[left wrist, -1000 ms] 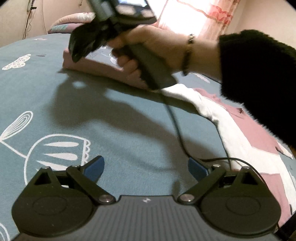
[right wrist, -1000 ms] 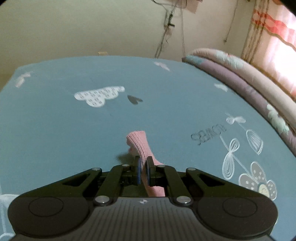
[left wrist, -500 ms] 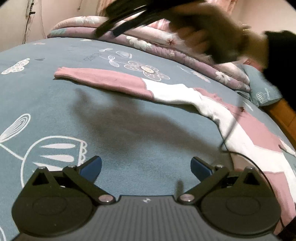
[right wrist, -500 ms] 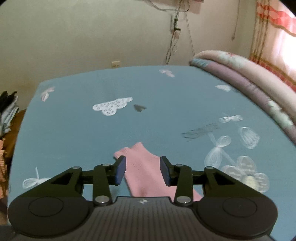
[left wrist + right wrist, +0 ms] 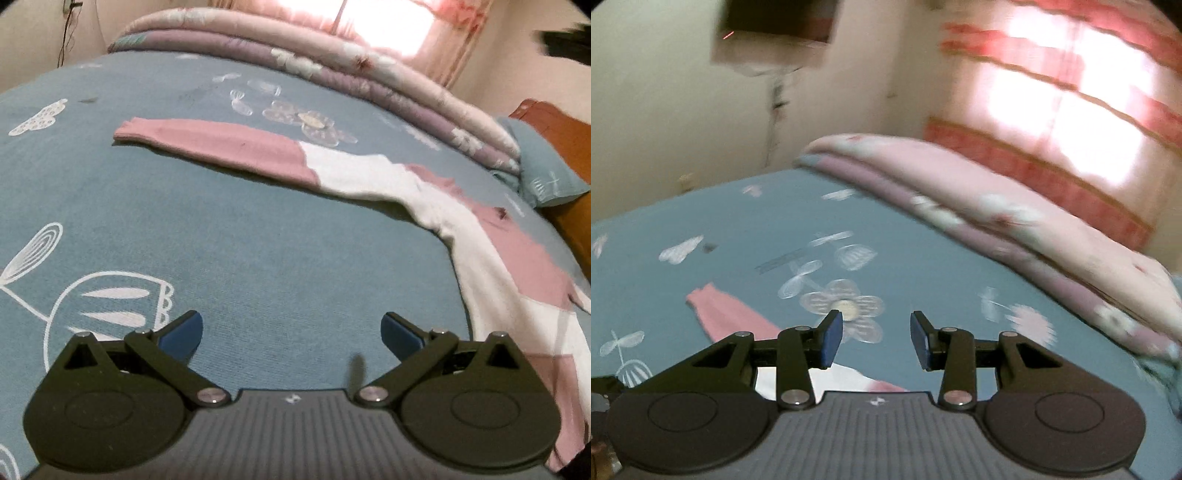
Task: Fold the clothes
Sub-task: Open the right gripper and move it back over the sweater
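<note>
Two grippers' jaws released, empty — pink-and-white knit sweater (image 5: 369, 177) spread on the blue printed bed (image 5: 236, 251), sleeve laid out — next, likely grasp an edge to fold.

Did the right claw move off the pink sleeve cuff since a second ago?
Yes. The right claw has let go, jaws open and empty, and pulled up and back: the pink sleeve now lies flat left of it, the printed flower ahead.

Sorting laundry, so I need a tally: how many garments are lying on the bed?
1: a pink-and-white knit sweater, sleeve stretched left across the teal bedsheet; more may lie outside the view.
</note>
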Motion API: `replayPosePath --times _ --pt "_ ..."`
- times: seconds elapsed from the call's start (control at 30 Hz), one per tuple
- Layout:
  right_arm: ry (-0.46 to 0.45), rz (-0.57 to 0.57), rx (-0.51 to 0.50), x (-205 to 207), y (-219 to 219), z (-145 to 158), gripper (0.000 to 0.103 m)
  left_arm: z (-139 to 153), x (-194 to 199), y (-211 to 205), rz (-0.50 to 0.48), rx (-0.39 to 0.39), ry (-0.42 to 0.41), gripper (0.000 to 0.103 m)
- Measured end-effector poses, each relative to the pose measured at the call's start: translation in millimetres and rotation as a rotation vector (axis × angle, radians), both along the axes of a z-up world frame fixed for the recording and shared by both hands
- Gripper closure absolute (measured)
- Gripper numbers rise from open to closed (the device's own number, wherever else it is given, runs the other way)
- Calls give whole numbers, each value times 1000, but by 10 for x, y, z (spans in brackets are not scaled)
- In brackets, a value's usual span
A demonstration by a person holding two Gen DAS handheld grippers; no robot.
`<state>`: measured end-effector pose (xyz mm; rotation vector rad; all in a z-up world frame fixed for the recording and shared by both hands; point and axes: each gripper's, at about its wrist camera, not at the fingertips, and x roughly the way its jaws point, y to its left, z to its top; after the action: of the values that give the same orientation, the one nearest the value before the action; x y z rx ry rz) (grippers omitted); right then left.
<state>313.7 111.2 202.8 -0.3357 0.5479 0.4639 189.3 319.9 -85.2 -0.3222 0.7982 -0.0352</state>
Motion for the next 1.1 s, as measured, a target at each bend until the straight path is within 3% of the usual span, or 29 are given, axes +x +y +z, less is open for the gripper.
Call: replayPosePath --times 0.1,0.23,0.37,0.47,0.57,0.63,0.8,0.97,1.1 --pt "-15 -81 10 -253 -529 239 57 115 57 -87 -10 -24 25 1" --pt "-26 -140 -6 -604 -1023 403 53 364 148 -342 -46 16 36 1" --pt "28 -161 24 -850 -1404 297 49 568 284 -677 -103 33 35 1" --pt "123 -184 48 -967 -1590 -79 46 664 408 -923 -144 26 37 1" --pt "285 -194 114 -958 -1730 -787 35 720 552 -1112 -170 5 42 1" --pt "387 -198 165 -959 -1817 -1313 34 745 652 -1182 -179 -25 34 1" --pt "516 -201 392 -899 -1968 -2366 32 772 1040 -1278 -144 -94 -12 1" --pt "530 -191 505 -865 -2023 -2846 26 658 1611 -1440 -126 -163 -36 1" --pt "511 -119 442 -942 -2021 -2839 25 347 2026 -1566 -151 -190 1 1"
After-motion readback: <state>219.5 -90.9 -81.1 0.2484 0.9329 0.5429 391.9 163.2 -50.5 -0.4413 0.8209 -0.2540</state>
